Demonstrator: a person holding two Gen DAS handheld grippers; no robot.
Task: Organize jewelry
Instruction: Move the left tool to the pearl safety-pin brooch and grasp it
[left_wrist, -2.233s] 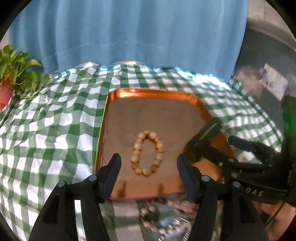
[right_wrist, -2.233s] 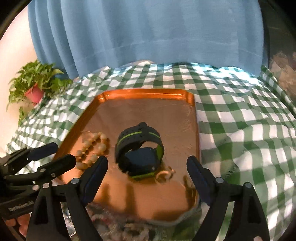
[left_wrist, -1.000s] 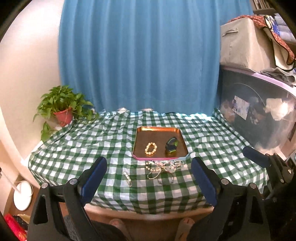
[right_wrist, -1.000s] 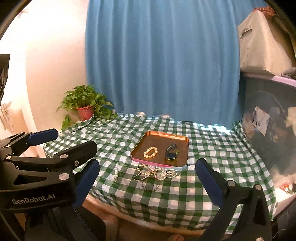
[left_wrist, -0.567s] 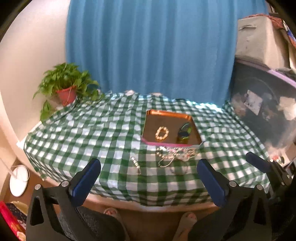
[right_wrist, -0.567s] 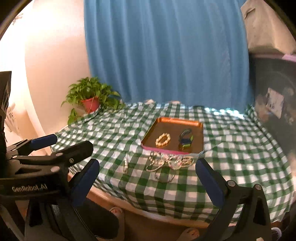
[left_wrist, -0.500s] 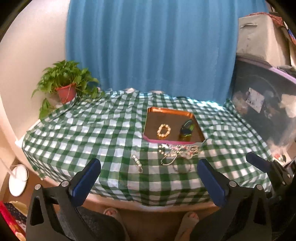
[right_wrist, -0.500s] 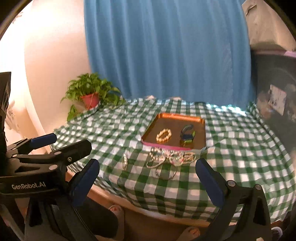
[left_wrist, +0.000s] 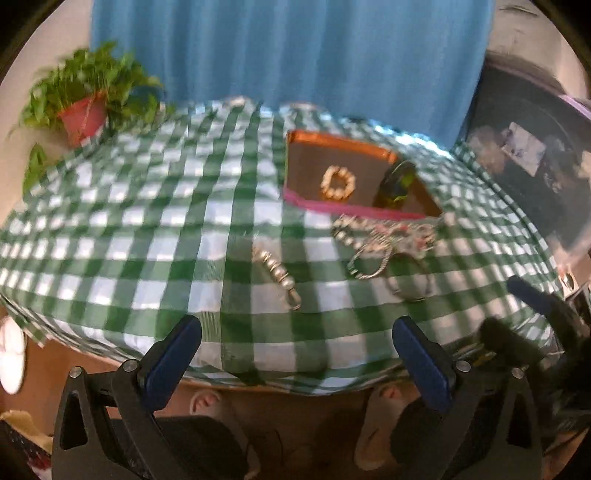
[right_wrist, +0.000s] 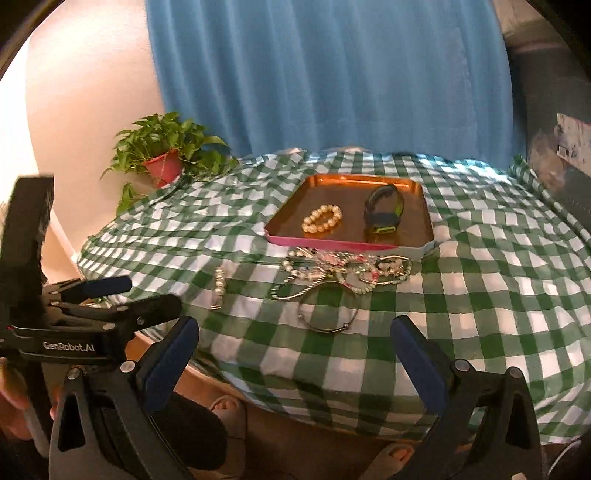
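Jewelry pile (right_wrist: 343, 269) on tablecloth, well ahead of spread right claw (right_wrist: 295, 347)

copper tray (right_wrist: 417, 236) with pink front edge, flat on green checked cloth. inside, cream bead bracelet (right_wrist: 322, 219) lying flat at left; dark watch with lime trim (right_wrist: 382, 213) standing on its strap at right, apart from the beads. just in front of the tray, tangled heap of bracelets and chains (right_wrist: 345, 271) on the cloth. thin silver bangle (right_wrist: 328, 310) flat at the heap's near side. short pearl strand (right_wrist: 219, 287) stretched out alone, left of the heap.
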